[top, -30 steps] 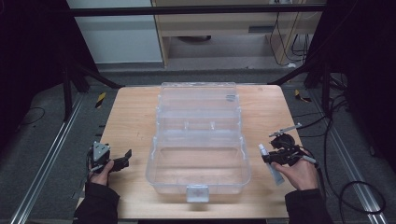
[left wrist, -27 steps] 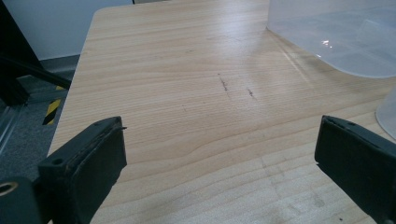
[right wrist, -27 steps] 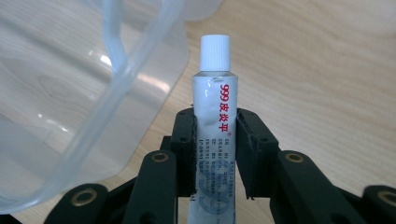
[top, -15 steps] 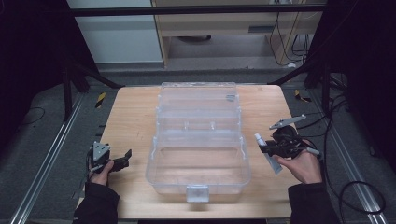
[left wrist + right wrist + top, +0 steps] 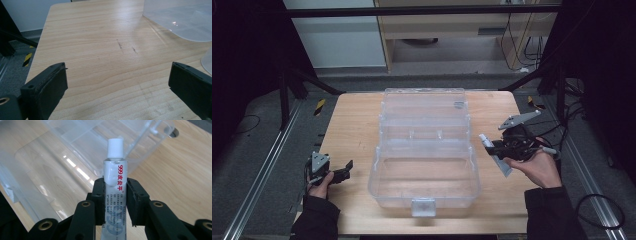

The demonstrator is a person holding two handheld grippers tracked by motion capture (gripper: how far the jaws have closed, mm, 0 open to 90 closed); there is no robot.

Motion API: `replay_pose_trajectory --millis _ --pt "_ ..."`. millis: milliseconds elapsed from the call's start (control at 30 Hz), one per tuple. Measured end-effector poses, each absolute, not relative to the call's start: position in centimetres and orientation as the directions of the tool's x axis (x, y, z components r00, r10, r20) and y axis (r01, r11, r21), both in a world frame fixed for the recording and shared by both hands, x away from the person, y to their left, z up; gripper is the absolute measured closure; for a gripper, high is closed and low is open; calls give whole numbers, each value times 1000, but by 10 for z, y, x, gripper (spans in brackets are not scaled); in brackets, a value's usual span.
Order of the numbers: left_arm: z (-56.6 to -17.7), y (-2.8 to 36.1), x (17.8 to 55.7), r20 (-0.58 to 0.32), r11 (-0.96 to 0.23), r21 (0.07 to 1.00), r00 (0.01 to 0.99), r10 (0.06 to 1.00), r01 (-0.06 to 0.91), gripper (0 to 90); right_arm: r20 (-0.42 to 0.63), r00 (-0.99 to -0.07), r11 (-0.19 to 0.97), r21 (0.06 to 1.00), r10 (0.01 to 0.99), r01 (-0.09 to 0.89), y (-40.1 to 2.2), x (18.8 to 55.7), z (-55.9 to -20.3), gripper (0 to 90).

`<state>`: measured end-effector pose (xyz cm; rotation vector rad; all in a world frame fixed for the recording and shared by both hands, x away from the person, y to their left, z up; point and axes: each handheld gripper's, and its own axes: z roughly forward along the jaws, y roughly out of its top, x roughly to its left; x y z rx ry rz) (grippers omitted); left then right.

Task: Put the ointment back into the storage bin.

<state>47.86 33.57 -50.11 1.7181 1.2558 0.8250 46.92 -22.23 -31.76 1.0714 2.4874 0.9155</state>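
Two grippers sit either side of our clear plastic box, which stands open mid-table. Our right gripper has its jaws clamped on a white tube, cap forward, just beside the box's right wall. Our left gripper gapes wide with nothing between its jaws, seemingly just above bare wood.

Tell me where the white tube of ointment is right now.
The tube is clamped between the right gripper's jaws, held above the table just off the right side of the clear plastic box, cap pointing toward the box.
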Motion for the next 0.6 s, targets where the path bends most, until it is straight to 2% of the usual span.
replay_pose_trajectory --millis 267,600 --pt "-501 336 479 32 -152 899 284 958 411 15 -32 -785 609 651 618 453 -202 473 -305 699" --pt "-501 336 479 28 -148 899 284 958 412 15 -38 -859 683 624 511 379 -172 478 -300 699"
